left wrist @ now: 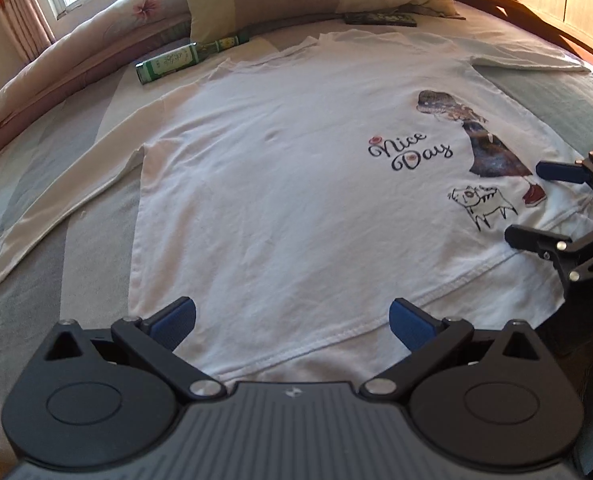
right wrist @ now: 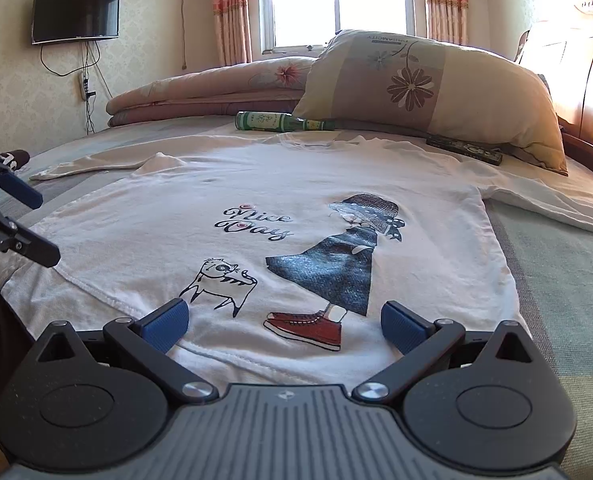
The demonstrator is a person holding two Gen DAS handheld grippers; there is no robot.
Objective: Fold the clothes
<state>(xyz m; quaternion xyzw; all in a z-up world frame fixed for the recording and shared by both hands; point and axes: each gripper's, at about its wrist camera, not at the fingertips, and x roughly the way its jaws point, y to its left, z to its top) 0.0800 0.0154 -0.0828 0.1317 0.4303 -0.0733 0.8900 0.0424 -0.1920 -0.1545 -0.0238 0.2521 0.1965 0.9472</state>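
Note:
A white long-sleeved shirt (left wrist: 280,184) lies flat and face up on the bed, printed with "Nice Day", a girl in a dark dress and a small cat. Its sleeves stretch out to both sides. My left gripper (left wrist: 292,320) hovers open over the shirt's bottom hem, near its left half. In the right wrist view the same shirt (right wrist: 216,192) fills the middle, and my right gripper (right wrist: 284,322) stands open above the hem by the red shoe print. Each gripper shows at the edge of the other's view, the right gripper (left wrist: 528,204) and the left gripper (right wrist: 36,228), both open.
A green glass bottle (left wrist: 176,60) lies on the bed beyond the shirt's collar. A flowered pillow (right wrist: 428,92) and a dark flat box (right wrist: 464,148) sit at the head, folded quilts (right wrist: 208,88) to the left. A wooden headboard (left wrist: 556,0) runs along the right.

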